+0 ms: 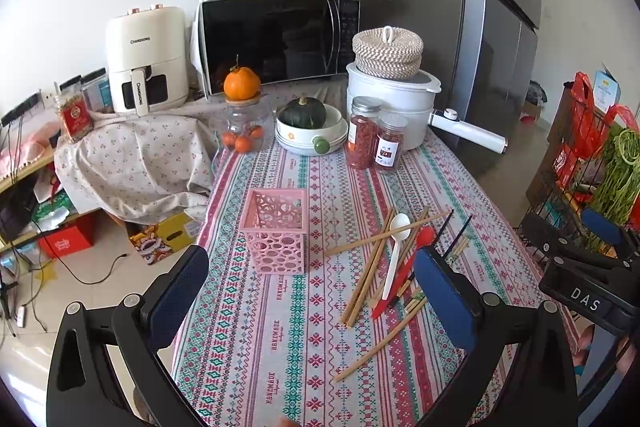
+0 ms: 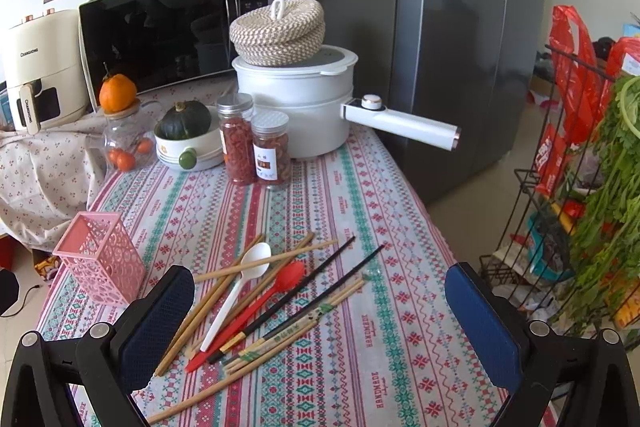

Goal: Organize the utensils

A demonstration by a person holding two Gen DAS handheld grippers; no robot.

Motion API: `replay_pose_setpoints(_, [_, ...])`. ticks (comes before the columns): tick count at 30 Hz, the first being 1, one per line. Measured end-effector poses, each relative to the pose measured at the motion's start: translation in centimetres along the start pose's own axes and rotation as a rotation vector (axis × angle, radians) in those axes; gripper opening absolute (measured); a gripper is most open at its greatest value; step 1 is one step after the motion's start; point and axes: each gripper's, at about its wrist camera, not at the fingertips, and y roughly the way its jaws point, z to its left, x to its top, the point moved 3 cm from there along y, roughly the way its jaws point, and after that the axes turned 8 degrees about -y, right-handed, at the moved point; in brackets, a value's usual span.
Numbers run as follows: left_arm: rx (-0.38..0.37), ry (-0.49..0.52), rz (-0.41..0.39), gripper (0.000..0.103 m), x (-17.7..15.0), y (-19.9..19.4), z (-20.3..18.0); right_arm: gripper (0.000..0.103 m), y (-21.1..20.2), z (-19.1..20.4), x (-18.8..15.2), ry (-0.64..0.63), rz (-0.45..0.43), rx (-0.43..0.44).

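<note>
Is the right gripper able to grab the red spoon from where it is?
Probably yes. The right gripper is open, and the red spoon lies on top of the chopsticks, nothing covering it.

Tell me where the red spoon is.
The red spoon lies in the utensil pile mid-table, between the white spoon and black chopsticks, right of the pink holder.

On the worktop [image 2: 360, 307] the utensil basket [image 2: 102, 259] stands upright, left of the scattered chopsticks [image 2: 224, 291] and two spoons [image 2: 244, 287] — behind them two jars [image 2: 256, 143], a bowl [image 2: 188, 151], a pot [image 2: 296, 107] — microwave [image 2: 168, 27] farther back.
</note>
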Motion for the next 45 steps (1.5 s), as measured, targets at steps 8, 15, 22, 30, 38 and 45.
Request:
replay_pose_setpoints(8, [0.006,-0.002,-0.006,0.103,0.14,-0.13,0.09,0.103,-0.01,0.26,-0.05,0.0,-0.001,-0.003])
replay_pose_setpoints(15, [0.002,-0.002,-0.004,0.103,0.08,-0.22,0.17,0.103,-0.01,0.28,-0.08,-0.001,-0.001,-0.002])
replay_pose_setpoints(22, [0.003,-0.002,-0.003,0.103,0.08,-0.26,0.14,0.103,0.07,0.35,-0.15,-0.001,0.007,0.002])
replay_pose_setpoints(30, [0.003,-0.002,-0.003,0.103,0.09,-0.25,0.14,0.103,0.09,0.38,-0.15,-0.002,0.006,0.001])
replay_pose_setpoints(38, [0.005,-0.001,-0.004,0.103,0.09,-0.25,0.13,0.103,0.28,0.39,-0.19,-0.004,0.013,0.002])
replay_pose_setpoints(45, [0.005,-0.001,-0.005,0.103,0.03,-0.26,0.14,0.103,0.31,0.4,-0.22,-0.003,0.014,0.002])
